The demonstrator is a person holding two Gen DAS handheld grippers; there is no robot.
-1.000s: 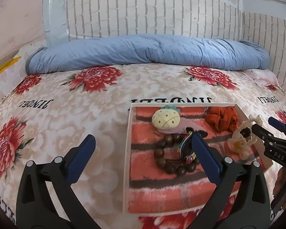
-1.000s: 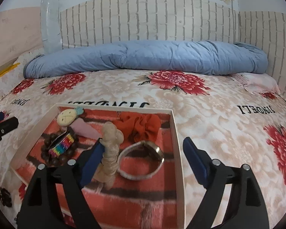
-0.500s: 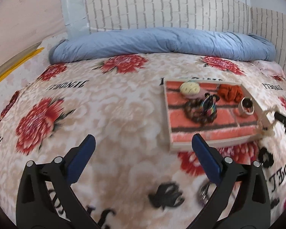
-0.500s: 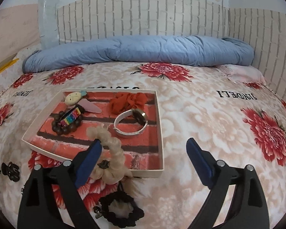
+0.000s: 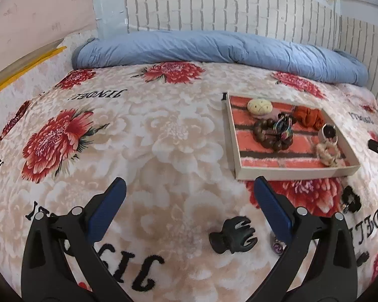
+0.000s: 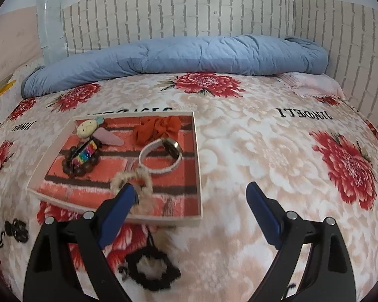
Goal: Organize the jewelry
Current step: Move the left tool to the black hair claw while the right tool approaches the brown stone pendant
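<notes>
A shallow tray (image 6: 197, 166) on a flowered bed (image 6: 264, 151) collects jewelry: beads (image 6: 79, 162), a watch (image 6: 161, 156), a cream scrunchie (image 6: 138, 178) at its near edge. Both claws, left (image 5: 189, 206) and right (image 6: 189, 201), gape empty. A black clip (image 5: 233, 234) lies at the left claw's five o'clock, unsorted. A blue quilt (image 6: 176, 52) and brick-papered wall (image 6: 189, 12) stand behind.

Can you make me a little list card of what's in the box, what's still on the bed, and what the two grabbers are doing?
box: tray on flowered bedspread
in box: wooden bead bracelet, orange scrunchie, white watch, beige scrunchie, pineapple clip
still on bed: black claw clip, black scrunchie
left gripper: open, empty
right gripper: open, empty, jaws just opened wider
</notes>
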